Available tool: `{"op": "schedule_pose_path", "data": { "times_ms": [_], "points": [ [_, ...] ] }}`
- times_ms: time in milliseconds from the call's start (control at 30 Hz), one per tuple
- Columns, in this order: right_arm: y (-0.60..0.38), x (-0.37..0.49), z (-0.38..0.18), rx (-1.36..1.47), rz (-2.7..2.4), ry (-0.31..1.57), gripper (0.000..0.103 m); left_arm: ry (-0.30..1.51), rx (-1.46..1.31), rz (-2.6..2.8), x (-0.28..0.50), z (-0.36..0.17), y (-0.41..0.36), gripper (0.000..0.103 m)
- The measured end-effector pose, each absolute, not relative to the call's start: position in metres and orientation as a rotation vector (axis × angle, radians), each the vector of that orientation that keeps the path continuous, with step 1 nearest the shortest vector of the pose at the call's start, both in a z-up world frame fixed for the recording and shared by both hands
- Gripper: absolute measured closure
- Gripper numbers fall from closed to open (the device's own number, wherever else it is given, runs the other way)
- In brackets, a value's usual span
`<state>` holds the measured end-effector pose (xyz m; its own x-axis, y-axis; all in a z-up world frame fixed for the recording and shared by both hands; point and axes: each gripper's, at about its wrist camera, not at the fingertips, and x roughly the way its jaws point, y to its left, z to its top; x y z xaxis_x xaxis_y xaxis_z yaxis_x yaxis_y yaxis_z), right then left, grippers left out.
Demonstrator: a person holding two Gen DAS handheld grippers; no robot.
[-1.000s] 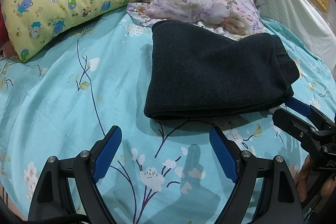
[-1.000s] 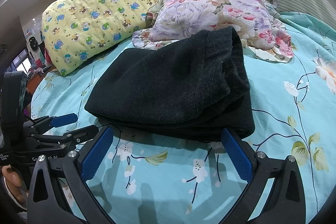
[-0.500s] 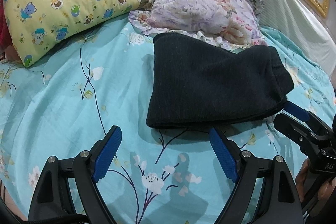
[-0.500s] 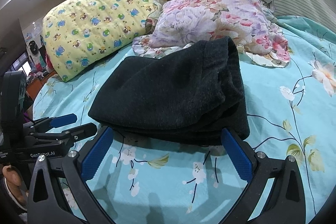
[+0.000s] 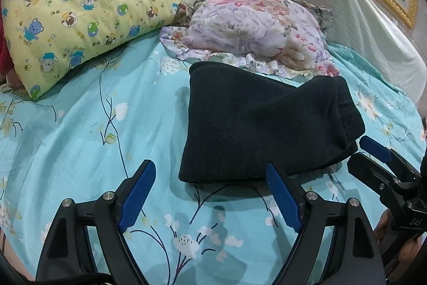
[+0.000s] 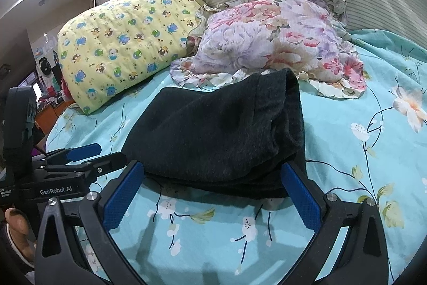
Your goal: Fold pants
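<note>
Left wrist view: the left gripper [image 5: 210,194] hangs spread wide and empty, the folded dark pants [image 5: 261,124] lying just ahead on the floral bedsheet [image 5: 80,140].

Right wrist view: the right gripper [image 6: 212,190], likewise released, frames the pants' [image 6: 218,130] near edge.
</note>
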<state>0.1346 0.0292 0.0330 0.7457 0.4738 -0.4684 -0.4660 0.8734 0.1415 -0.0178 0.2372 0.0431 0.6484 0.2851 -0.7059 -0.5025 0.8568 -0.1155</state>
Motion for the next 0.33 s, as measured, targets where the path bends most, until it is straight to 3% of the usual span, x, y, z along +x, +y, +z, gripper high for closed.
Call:
{"op": "schedule_pose_path", "data": {
  "times_ms": [333],
  "points": [
    [0.0256, 0.1339, 0.0339, 0.034, 0.508, 0.518, 0.001, 0.750, -0.309, 0.461, -0.0143, 0.0444, 0.2358, 0.018]
  ]
}}
